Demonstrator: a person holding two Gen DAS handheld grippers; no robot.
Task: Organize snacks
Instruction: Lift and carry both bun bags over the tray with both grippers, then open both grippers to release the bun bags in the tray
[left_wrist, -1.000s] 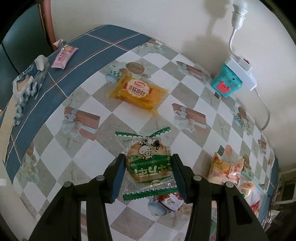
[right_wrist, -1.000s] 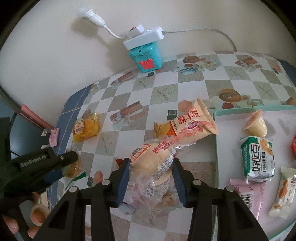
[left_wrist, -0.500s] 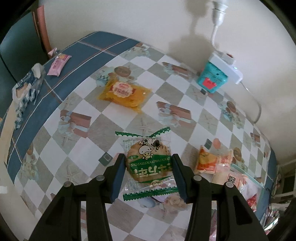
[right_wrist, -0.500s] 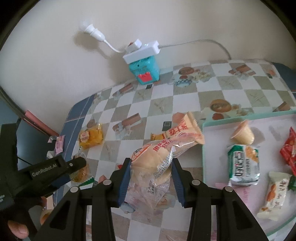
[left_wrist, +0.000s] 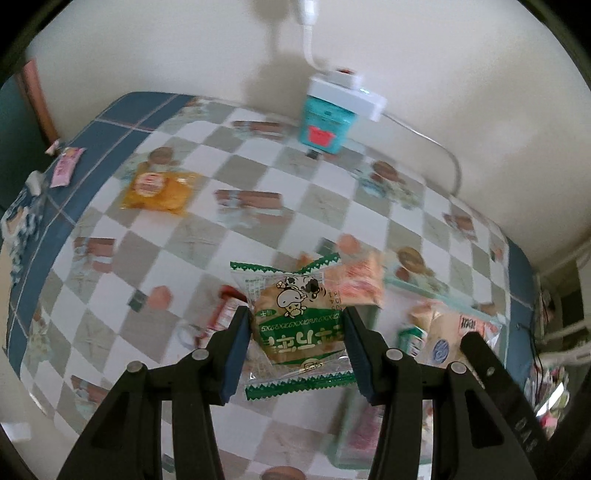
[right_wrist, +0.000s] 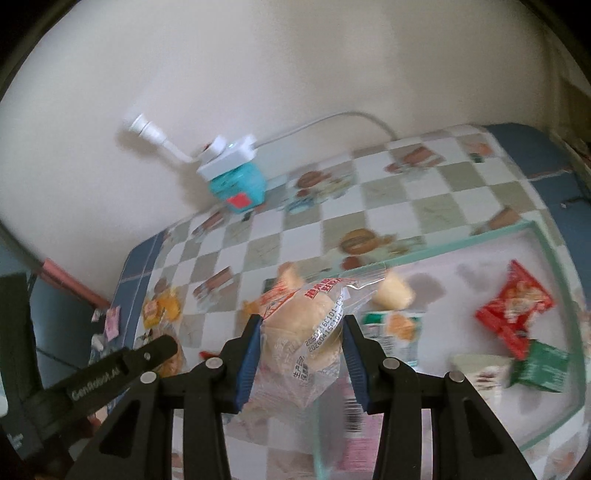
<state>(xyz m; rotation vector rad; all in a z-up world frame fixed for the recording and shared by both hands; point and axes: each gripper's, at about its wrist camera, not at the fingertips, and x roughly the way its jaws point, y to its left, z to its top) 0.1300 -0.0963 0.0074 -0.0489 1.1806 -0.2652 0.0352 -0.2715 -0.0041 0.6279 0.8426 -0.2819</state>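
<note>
Left wrist view shows the left gripper (left_wrist: 297, 334) with its blue-padded fingers closed on a green-and-clear plastic packet printed with a cartoon cow (left_wrist: 295, 321), pinched across its middle so the crimped ends stick out free above and below. The packet hangs clear of the checked blue-and-white tablecloth (left_wrist: 258, 229), and the blurred surroundings suggest the hand is in motion. To its right, the other tool's black finger crosses the frame with its own load.

In the right wrist view, the right gripper (right_wrist: 301, 349) squeezes a clear plastic bag holding a pale round bun (right_wrist: 304, 332) between both pads, again at the bulkiest part, probably because the loose film alone would slip. It hovers over the near left edge of a shallow white tray with a mint-green rim (right_wrist: 546, 247), which lies toward the right side of the table. Already in the tray are a red foil snack packet (right_wrist: 513, 312), a dark green packet (right_wrist: 541, 365), a small pale jelly cup (right_wrist: 395, 295) and a green-and-white packet (right_wrist: 391, 328), so the tray looks like the collecting place.

A yellow-orange wrapped cake (left_wrist: 157, 188) and a small pink sachet (left_wrist: 66, 166) lie near the table's far left corner, apparently not yet gathered. A teal box with a white power strip on top (left_wrist: 327, 123) stands at the wall edge. Both held snacks seem bound for the tray.
</note>
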